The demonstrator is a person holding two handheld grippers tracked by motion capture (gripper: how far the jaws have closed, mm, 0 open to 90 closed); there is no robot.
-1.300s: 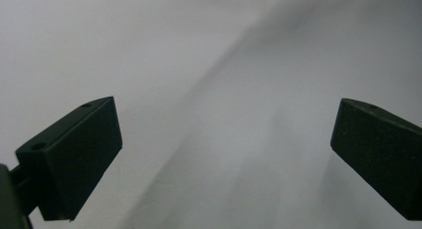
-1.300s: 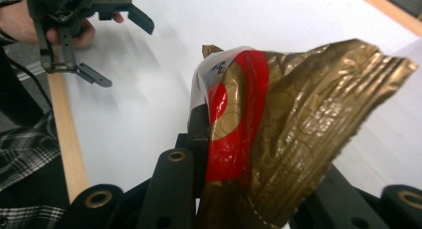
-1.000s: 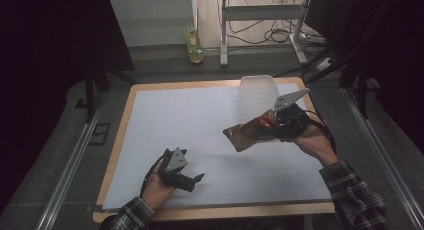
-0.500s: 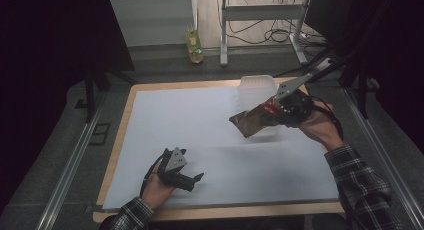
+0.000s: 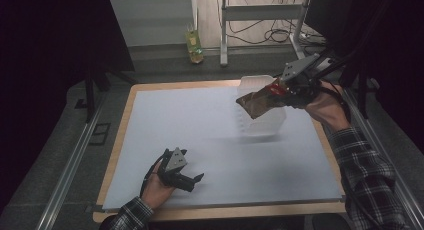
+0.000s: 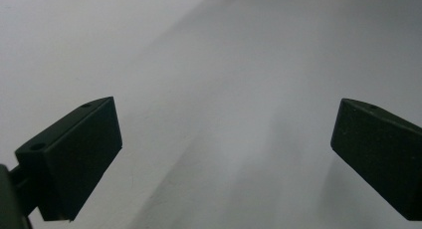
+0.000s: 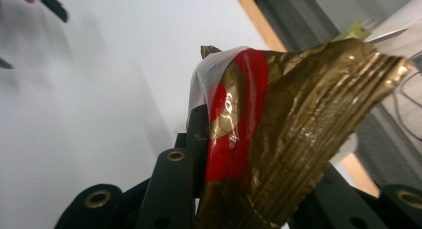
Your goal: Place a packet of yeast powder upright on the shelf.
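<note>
My right gripper [image 5: 281,92] is shut on a crinkled gold and red foil packet [image 5: 257,104] and holds it in the air at the back right of the table. The packet hangs in front of a translucent white plastic tub [image 5: 262,124] standing on the mat. In the right gripper view the packet [image 7: 298,119] rises from between the black jaws of my right gripper [image 7: 249,154]. My left gripper [image 5: 192,165] rests on the mat near the front left, open, with nothing between its fingers. Bare mat lies under my left gripper [image 6: 226,109] in its own view.
A white mat [image 5: 200,125] covers the wooden-edged table [image 5: 120,135]. Beyond the far edge a yellow-green packet [image 5: 194,45] stands on the floor beside metal frame legs [image 5: 224,30] and cables. Dark rails run along both sides.
My right gripper has lifted the foil packet up and toward the back right, level with the tub's top. The left gripper has stayed where it was.
</note>
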